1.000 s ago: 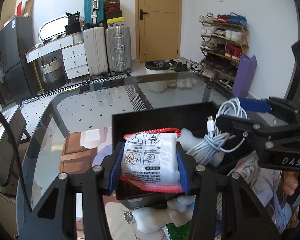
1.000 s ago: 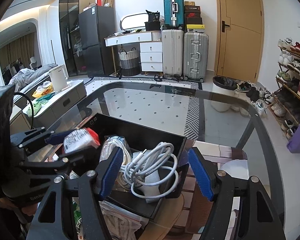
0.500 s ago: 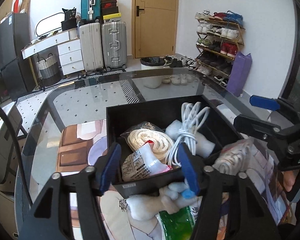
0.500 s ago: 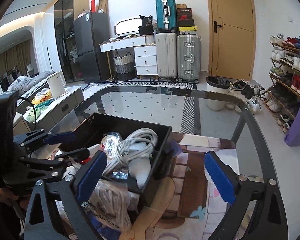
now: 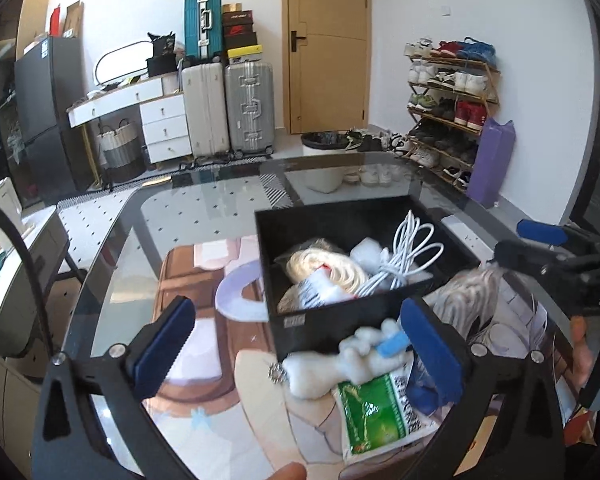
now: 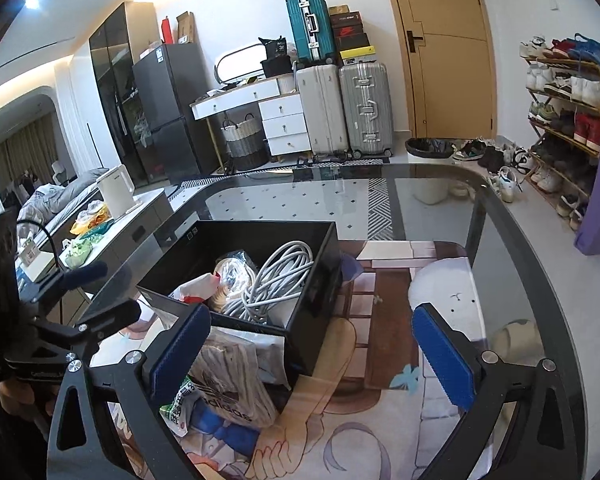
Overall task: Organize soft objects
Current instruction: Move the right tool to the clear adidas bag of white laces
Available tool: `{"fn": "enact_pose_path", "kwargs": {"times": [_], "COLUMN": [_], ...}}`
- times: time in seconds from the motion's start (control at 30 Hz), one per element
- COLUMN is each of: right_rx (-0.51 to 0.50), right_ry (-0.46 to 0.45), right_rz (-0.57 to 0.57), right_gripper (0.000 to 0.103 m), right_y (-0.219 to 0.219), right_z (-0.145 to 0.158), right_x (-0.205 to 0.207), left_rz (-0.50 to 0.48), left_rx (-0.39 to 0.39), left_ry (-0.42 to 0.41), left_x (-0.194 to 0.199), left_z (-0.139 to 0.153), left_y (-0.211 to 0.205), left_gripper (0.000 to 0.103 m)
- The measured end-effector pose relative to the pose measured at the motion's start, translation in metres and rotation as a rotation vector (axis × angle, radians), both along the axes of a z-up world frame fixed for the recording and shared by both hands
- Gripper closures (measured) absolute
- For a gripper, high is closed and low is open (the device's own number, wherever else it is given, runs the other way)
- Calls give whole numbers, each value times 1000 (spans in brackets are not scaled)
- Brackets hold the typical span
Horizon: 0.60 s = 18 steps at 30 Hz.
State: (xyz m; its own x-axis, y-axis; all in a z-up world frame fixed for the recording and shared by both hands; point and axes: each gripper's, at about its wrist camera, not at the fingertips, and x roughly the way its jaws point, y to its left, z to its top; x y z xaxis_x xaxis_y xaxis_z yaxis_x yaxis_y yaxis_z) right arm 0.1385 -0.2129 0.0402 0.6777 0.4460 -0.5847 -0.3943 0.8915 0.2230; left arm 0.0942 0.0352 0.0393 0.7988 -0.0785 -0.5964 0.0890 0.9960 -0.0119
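Note:
A black box (image 5: 380, 312) stands on the glass table and holds a white cable coil (image 5: 404, 256), a bagged cream rope (image 5: 320, 264) and a white-and-red packet (image 5: 320, 292); the box also shows in the right wrist view (image 6: 300, 312). In front of it lie a white plush toy (image 5: 320, 368), a green-and-white packet (image 5: 380, 412) and a bagged Adidas item (image 6: 232, 376). My left gripper (image 5: 300, 348) is open and empty, near the box's front. My right gripper (image 6: 312, 356) is open and empty, right of the box.
A printed cartoon mat (image 6: 380, 400) covers the near part of the glass table (image 6: 300, 192). Beyond the table stand suitcases (image 6: 340, 104), a white drawer unit (image 6: 284, 124), a door, a bin and a shoe rack (image 6: 568, 112). A side counter (image 6: 112, 220) lies at the left.
My left gripper let go of the white-and-red packet, which now lies in the box, and drew back open. My right gripper released the cable coil into the box and pulled back.

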Motion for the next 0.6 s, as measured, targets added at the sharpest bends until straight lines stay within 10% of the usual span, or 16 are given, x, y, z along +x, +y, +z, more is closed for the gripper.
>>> {"fn": "enact_pose_path", "kwargs": {"times": [0.6], "right_rx": [-48], "right_ry": [32], "right_rz": [34], "right_gripper": [1], "right_y": [11], "right_z": [-9], "right_x": [-19], "left_rz": [21], "left_rx": [9], "left_ry": [61], "left_x": [-14], "left_z": [-31], "left_y": [-5], "left_gripper": [0]}}
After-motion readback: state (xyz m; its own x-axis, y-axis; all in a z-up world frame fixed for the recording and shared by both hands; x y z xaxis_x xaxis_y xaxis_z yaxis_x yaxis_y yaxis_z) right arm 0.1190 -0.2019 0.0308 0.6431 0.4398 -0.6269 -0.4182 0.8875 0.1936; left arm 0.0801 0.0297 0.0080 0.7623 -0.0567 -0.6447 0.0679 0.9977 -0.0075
